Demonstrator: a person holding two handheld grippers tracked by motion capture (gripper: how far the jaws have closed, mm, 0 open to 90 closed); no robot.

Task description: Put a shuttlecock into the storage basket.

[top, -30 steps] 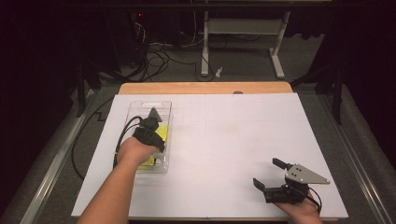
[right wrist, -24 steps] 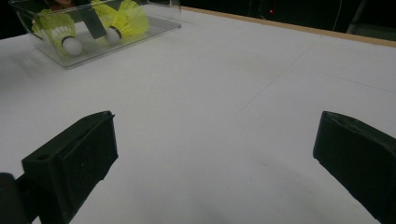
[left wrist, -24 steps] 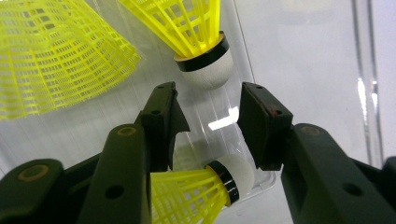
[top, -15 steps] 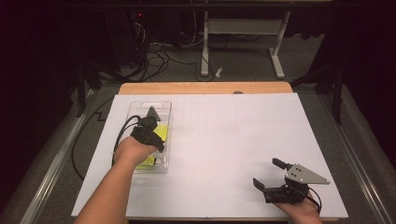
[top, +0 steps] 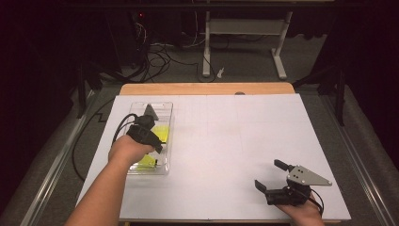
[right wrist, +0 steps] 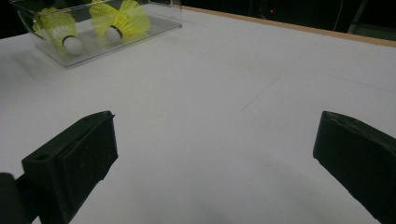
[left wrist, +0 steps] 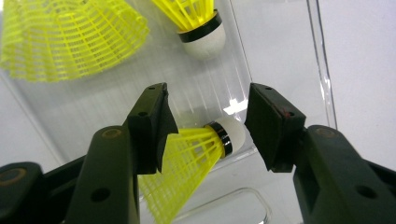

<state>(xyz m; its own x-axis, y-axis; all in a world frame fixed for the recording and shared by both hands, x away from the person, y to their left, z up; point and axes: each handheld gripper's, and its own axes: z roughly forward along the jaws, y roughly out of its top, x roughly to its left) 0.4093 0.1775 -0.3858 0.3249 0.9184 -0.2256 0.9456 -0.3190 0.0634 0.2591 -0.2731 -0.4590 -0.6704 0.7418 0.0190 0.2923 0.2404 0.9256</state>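
Over on the left of the white tabletop (top: 226,141), the left claw (top: 157,147) hangs over the clear plastic tray (top: 167,110), and its jaws have just been opening, now spread apart with a shuttlecock (left wrist: 196,158) lying between them, the pads not pressing on it. What a bright little thing it is: a neon-yellow mesh skirt flaring out like a net, a thin black band around the neck, and a rounded white cork tip that sits close to the right-hand pad in the left gripper view. It lies on its side on the tray's see-through floor, near the tray's wall. Two more shuttlecocks lie farther along in the same tray: one (left wrist: 198,23) with the same white tip and black band pointing this way, and another (left wrist: 70,37) showing the wide yellow lattice of its skirt. From the high view the yellow shows as patches inside the tray, beside and beneath the left hand (top: 127,150). Down at the near right corner of the tabletop, the right claw (top: 275,176) rests low, well apart from the tray, its jaws spread wide with nothing but bare white surface between them. From the right gripper view, the tray (right wrist: 140,32) sits far off with two yellow shuttlecocks inside.
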